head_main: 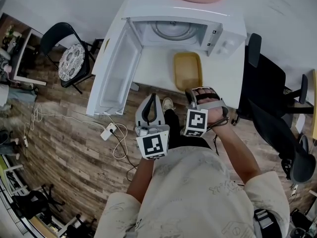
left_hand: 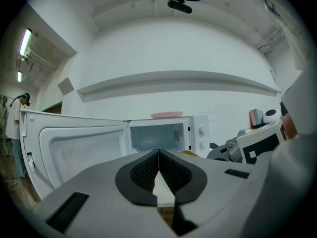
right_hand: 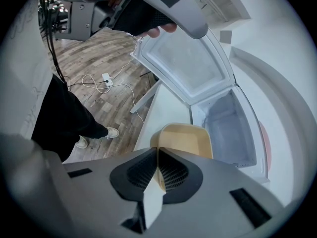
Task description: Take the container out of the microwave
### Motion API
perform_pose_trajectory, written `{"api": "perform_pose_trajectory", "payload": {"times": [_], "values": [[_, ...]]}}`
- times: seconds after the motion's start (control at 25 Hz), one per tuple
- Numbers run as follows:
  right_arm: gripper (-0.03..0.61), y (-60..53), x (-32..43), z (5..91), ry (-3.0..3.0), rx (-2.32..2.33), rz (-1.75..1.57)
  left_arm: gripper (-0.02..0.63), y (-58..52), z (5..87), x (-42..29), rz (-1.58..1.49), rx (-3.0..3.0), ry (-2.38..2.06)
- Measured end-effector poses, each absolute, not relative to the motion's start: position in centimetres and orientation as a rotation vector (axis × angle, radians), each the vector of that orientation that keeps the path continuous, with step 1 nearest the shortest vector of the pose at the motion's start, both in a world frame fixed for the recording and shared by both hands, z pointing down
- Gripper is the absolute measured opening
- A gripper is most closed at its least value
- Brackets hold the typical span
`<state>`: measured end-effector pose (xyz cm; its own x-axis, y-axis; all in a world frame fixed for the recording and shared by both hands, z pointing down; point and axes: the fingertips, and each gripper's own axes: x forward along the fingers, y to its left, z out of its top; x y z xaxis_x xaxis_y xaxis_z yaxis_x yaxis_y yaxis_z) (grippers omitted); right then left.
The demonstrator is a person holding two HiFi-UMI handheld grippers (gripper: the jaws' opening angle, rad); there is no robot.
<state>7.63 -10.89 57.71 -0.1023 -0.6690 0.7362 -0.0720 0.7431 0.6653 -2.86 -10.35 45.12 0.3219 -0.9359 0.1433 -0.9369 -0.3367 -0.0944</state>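
Head view: I read the container (head_main: pixel 187 68) on the table (head_main: pixel 154 66) directly in front of the open microwave (head_main: pixel 220 33), with the right gripper (head_main: pixel 197 91) at its near rim. Left gripper view: the left gripper (left_hand: pixel 158 152) has its jaws together and empty. Right gripper view: the jaws are pinched on that rim.

office-like workroom: swivel chairs (head_main: pixel 265 83), power strip (head_main: pixel 108 131) on wood floor (head_main: pixel 64 157), microwave (head_main: pixel 228 38) on white desk (head_main: pixel 153 68)
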Motion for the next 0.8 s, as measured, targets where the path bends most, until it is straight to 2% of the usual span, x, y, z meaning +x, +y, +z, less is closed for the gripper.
{"api": "perform_pose_trajectory", "payload": {"times": [0.8], "values": [[0.026, -11.3, 8.4, 54.4, -1.634, 0.646, -0.562, 0.009, -11.0, 44.2, -2.1, 0.233, 2.576, -1.811]]}}
